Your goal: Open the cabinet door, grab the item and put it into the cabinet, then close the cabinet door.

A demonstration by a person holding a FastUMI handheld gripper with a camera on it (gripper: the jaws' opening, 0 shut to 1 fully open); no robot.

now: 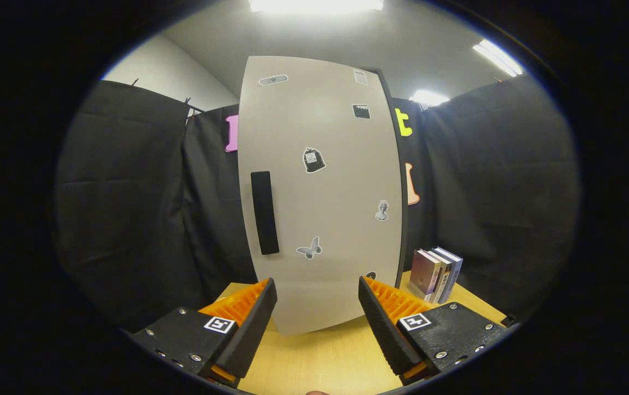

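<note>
I hold the gripper (317, 307) wide open and empty. The closed cabinet door (320, 192) stands just ahead; its upright handle (264, 212) lies up-left, beyond my left finger.

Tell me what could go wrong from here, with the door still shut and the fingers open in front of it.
1. The handle is a flat dark strip near the door's left edge, ahead and left of the open gripper; the fingers may slip off it.
2. The books stand upright close beside the cabinet's right side; reaching for them could tip them or knock the cabinet.
</note>
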